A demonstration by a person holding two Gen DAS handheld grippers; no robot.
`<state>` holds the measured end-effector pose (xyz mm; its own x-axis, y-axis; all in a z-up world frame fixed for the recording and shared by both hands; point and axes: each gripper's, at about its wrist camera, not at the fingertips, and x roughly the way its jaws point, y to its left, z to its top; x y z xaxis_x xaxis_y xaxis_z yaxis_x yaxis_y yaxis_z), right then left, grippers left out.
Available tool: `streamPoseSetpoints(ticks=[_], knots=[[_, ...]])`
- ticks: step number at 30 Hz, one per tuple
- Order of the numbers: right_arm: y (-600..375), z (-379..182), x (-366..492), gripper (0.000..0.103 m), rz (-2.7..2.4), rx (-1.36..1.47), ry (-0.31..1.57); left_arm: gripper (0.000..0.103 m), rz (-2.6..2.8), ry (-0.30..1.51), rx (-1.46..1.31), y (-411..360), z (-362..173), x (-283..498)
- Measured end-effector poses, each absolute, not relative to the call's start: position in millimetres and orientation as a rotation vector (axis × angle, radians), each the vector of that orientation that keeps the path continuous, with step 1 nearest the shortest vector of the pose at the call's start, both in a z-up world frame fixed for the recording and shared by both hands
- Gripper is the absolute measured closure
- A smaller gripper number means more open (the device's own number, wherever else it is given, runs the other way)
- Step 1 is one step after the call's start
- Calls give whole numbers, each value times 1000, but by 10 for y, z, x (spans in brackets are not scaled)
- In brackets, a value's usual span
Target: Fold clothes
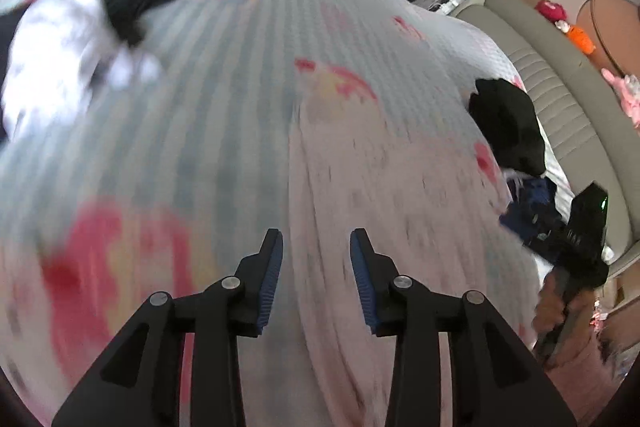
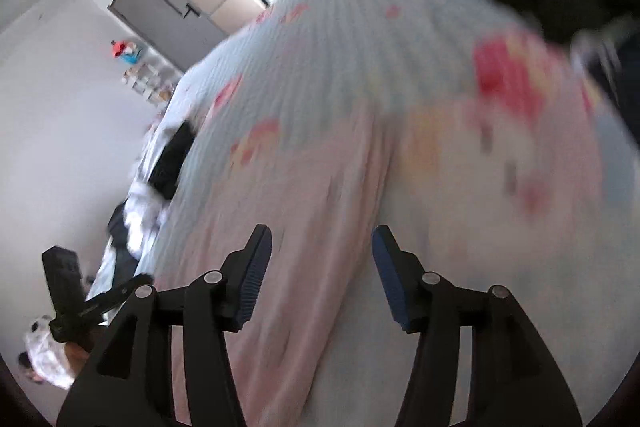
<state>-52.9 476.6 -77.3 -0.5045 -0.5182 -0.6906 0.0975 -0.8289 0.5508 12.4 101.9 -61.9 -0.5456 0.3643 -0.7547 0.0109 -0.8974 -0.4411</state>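
Observation:
A pale pink garment (image 1: 384, 211) lies spread on the striped bedspread (image 1: 224, 75), blurred by motion. My left gripper (image 1: 316, 267) hovers over it, jaws apart, nothing between the blue pads. The same pink garment (image 2: 320, 211) fills the right wrist view under my right gripper (image 2: 320, 267), which stands wide open and holds nothing. Each gripper shows in the other's view: the right gripper's body (image 1: 576, 247) at the right edge, the left gripper's body (image 2: 68, 291) at the lower left.
A white and black clothes pile (image 1: 68, 39) lies at the bed's far left. More dark clothes (image 1: 508, 127) sit at the right side, by the padded headboard (image 1: 560, 75). A grey door (image 2: 160, 3) and white walls lie beyond the bed.

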Motion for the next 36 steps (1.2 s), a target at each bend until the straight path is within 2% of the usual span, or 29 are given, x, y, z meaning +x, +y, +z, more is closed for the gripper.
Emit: streamPoseSetpoints(ticks=[3, 6, 7, 10, 12, 14, 20, 21, 22, 24, 27, 31, 34, 35, 36], knots=[[4639, -1044, 51, 48, -2290, 1426, -626, 63, 2445, -852, -1379, 963, -870, 584], [4555, -1173, 490, 48, -2275, 1436, -642, 50, 2224, -1165, -1322, 877, -1129, 886], [4530, -1188, 665, 47, -2284, 1419, -653, 40, 2176, -1186, -1307, 900, -1154, 940], [4440, -1162, 836, 41, -2223, 1418, -643, 39, 2167, -1101, -1325, 1055, -1148, 1035], [4370, -1152, 918, 41, -2190, 1403, -644, 42, 2225, -1034, -1366, 1146, -1156, 1067], [4315, -1156, 1005, 41, -2124, 1391, -677, 50, 2235, -1017, -1411, 1207, -1206, 1086], [4102, -1503, 1028, 45, -2029, 1445, -734, 54, 2265, -966, -1410, 1289, -1213, 1152], [4115, -1505, 1031, 45, -2026, 1437, -764, 60, 2289, -982, -1412, 1278, -1229, 1169], [4128, -1508, 1033, 47, -2023, 1429, -793, 69, 2321, -1006, -1410, 1263, -1240, 1193], [4148, -1481, 1044, 60, -2011, 1402, -832, 72, 2329, -1026, -1373, 1256, -1206, 1223], [4161, -1357, 1054, 62, -2015, 1362, -820, 71, 2255, -976, -1385, 1347, -1216, 1190], [4141, -1403, 917, 62, -2084, 1402, -798, 72, 2243, -1015, -1395, 1317, -1287, 1185], [4160, -1385, 927, 75, -2105, 1400, -784, 80, 2296, -944, -1378, 1379, -1195, 1238], [4159, -1335, 945, 83, -2123, 1384, -760, 80, 2305, -923, -1368, 1397, -1158, 1256], [4164, -1276, 964, 85, -2141, 1364, -737, 80, 2309, -906, -1360, 1414, -1129, 1268]])
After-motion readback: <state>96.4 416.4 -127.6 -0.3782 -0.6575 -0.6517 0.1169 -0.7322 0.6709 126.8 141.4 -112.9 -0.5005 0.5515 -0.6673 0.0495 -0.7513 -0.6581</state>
